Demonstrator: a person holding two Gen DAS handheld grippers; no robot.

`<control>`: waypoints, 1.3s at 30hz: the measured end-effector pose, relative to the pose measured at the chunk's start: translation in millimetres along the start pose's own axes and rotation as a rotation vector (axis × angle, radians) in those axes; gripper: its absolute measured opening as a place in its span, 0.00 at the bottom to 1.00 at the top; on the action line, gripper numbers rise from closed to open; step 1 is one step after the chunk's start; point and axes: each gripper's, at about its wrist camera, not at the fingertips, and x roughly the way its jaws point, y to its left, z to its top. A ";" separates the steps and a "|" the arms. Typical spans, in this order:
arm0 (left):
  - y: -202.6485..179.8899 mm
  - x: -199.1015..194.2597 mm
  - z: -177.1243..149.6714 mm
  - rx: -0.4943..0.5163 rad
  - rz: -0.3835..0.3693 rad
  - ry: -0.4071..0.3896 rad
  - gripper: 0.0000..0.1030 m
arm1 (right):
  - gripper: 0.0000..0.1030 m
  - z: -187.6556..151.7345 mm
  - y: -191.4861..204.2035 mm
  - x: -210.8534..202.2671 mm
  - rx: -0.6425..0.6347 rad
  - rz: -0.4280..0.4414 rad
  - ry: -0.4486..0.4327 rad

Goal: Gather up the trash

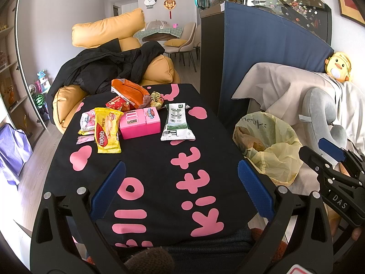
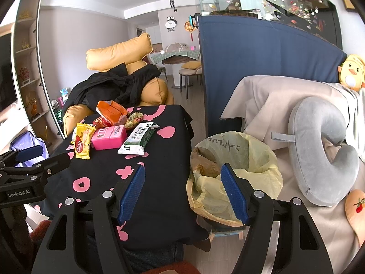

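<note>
Barely started, I'd say: the wrappers (image 1: 108, 130) are piled at 11 o'clock on the table (image 1: 146, 171). Both the left hand-held gripper (image 1: 181, 189) and right hand-held gripper (image 2: 182, 191) are spread, empty. The bin bag (image 2: 237, 166) maybe holds scraps.

Left wrist view faced along table (image 1: 159, 159); right wrist view faced bin (image 2: 235, 171). Both shared these.
</note>
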 end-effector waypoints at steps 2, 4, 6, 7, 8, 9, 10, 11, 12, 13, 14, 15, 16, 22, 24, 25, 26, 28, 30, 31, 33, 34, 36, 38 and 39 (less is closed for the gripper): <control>-0.4 -0.4 -0.2 0.001 0.000 0.000 0.92 | 0.64 -0.2 -0.1 -0.4 0.001 -0.002 0.000; -0.7 0.3 -0.2 0.001 0.000 -0.001 0.92 | 0.64 1.0 -2.7 -0.3 0.002 -0.003 0.000; 0.1 0.9 0.2 0.001 0.000 0.002 0.92 | 0.64 0.2 -0.6 1.5 0.001 -0.002 0.001; 0.0 0.9 0.3 0.001 0.000 0.001 0.92 | 0.64 0.1 -0.5 1.3 0.001 -0.002 0.000; -0.1 0.8 0.4 0.001 0.000 0.001 0.92 | 0.64 0.0 -0.4 1.0 0.001 -0.002 0.000; -0.2 0.7 0.5 0.001 0.000 0.000 0.92 | 0.64 -0.1 -0.2 0.8 0.000 -0.002 -0.001; 0.4 0.8 0.2 0.000 0.000 0.001 0.92 | 0.64 -0.3 -0.1 0.6 0.000 -0.003 -0.001; 0.4 0.9 0.2 0.000 0.000 0.001 0.92 | 0.64 -0.6 -0.1 0.3 0.000 -0.003 0.000; 0.5 1.1 0.2 0.000 0.000 0.001 0.92 | 0.64 -0.9 0.0 0.0 0.001 -0.003 0.000; 0.3 0.7 0.2 0.000 0.000 0.001 0.92 | 0.64 0.8 -3.3 5.0 0.002 -0.001 0.001; 0.3 0.6 0.3 0.000 0.000 0.000 0.92 | 0.64 0.7 -3.1 4.7 0.002 -0.001 0.002; 0.3 0.6 0.2 0.000 0.000 0.000 0.92 | 0.64 0.1 -2.1 4.5 0.002 -0.001 0.001; 0.3 0.8 0.2 0.000 0.000 0.001 0.92 | 0.64 -0.7 -1.0 4.3 0.002 -0.002 0.001; 0.3 0.6 0.2 0.000 0.000 0.000 0.92 | 0.64 -0.7 -0.4 0.6 0.002 -0.001 0.003; 0.0 0.6 0.1 0.000 0.000 0.000 0.92 | 0.64 -0.7 -0.4 0.6 0.002 -0.002 0.003; -0.2 0.6 0.1 0.000 0.000 0.000 0.92 | 0.64 -1.1 0.0 0.9 0.002 -0.002 0.002; -0.3 0.6 0.1 0.000 0.000 -0.001 0.92 | 0.64 -0.9 -0.3 0.8 0.002 0.000 0.002; -0.8 0.7 0.3 0.000 0.000 -0.001 0.92 | 0.64 -0.8 -0.4 0.7 0.002 -0.001 0.003; 0.3 0.8 0.2 0.000 -0.001 0.001 0.92 | 0.64 -1.1 0.0 1.0 0.002 0.000 0.004; 0.3 0.8 0.3 0.000 -0.001 0.001 0.92 | 0.64 -0.8 -0.3 0.7 0.002 -0.001 0.003; 0.4 0.8 0.5 -0.001 -0.001 0.001 0.92 | 0.64 -0.8 -0.3 0.7 0.002 -0.001 0.004; 0.3 0.7 0.2 -0.001 -0.001 0.000 0.92 | 0.64 -1.2 0.3 1.2 0.002 -0.001 0.003; 0.1 0.9 0.3 -0.001 -0.001 0.000 0.92 | 0.64 -0.7 -0.2 0.9 0.002 0.000 0.004; -0.3 1.1 0.4 -0.001 -0.001 0.000 0.92 | 0.64 -0.9 0.2 1.1 0.002 -0.001 0.004; 0.1 0.9 0.3 -0.001 -0.001 0.000 0.92 | 0.64 -0.7 0.1 1.0 0.003 0.000 0.004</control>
